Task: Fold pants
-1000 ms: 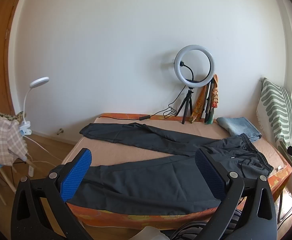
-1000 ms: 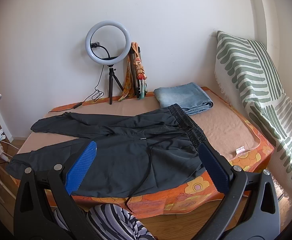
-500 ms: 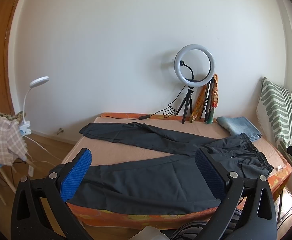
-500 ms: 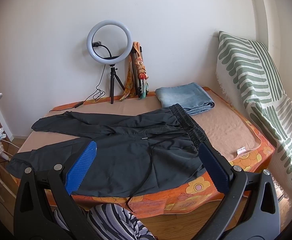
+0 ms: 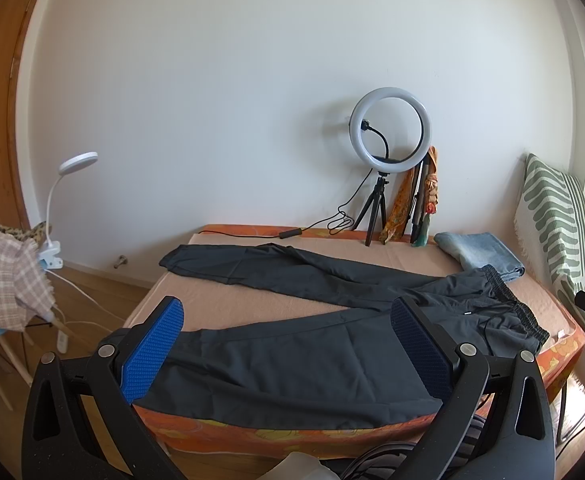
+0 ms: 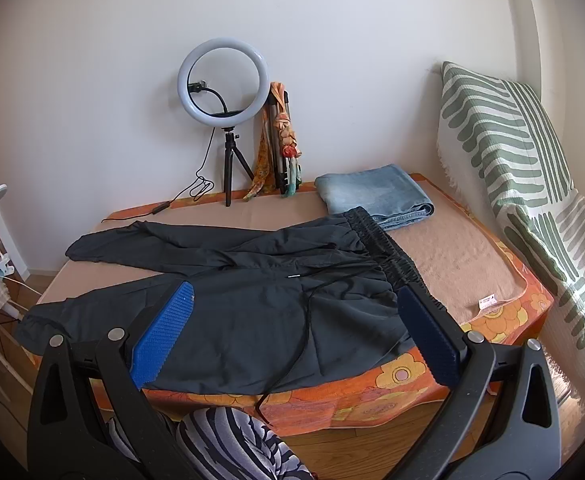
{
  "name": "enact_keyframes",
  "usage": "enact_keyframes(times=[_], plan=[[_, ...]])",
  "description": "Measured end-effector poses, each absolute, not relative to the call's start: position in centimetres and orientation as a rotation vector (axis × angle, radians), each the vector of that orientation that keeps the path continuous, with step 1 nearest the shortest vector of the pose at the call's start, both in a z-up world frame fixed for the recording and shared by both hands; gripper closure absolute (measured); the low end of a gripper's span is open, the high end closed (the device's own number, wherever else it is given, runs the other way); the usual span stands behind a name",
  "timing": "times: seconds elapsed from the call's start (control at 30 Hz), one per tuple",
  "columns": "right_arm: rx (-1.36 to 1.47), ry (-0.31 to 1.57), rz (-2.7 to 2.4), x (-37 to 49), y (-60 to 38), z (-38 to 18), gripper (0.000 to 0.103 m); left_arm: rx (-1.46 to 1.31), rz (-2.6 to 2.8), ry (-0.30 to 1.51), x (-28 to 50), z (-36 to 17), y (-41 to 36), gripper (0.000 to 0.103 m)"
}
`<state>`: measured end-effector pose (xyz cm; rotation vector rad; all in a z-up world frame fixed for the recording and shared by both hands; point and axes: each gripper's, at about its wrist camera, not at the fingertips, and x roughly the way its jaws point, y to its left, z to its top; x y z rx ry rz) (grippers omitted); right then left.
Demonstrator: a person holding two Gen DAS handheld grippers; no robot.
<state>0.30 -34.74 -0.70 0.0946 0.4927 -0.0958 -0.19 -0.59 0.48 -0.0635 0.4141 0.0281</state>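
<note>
Dark grey pants (image 5: pixel 312 344) lie spread flat on the bed, legs apart toward the left, elastic waistband (image 6: pixel 388 252) at the right; they also show in the right wrist view (image 6: pixel 260 304). A black drawstring (image 6: pixel 308 320) trails over the bed's front edge. My left gripper (image 5: pixel 288 328) is open and empty, held in front of the near leg. My right gripper (image 6: pixel 296 308) is open and empty, held in front of the waist area. Neither touches the cloth.
The bed (image 6: pixel 464 248) has a tan blanket and an orange flowered cover. Folded blue jeans (image 6: pixel 372 196), a ring light on a tripod (image 6: pixel 224 80) and a bundle of cloth-wrapped poles (image 6: pixel 280 140) stand at the back. A striped cushion (image 6: pixel 504 140) is right. A chair with clothes (image 5: pixel 4 280) is left.
The right wrist view has shifted slightly, so the scene sits a little further right in it. The pants and left gripper have not moved.
</note>
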Motion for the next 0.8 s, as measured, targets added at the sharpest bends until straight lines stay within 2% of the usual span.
enact_keyframes(times=[0.43, 0.8], plan=[[0.085, 0.483, -0.044, 0.0, -34.7, -0.3, 0.0, -0.045, 0.077, 0.419, -0.9, 0.5, 0.7, 0.0], [0.0, 0.47, 0.044, 1.9, -35.0, 1.4, 0.0, -0.1, 0.029, 0.459, 1.2, -0.8, 6.0, 0.0]])
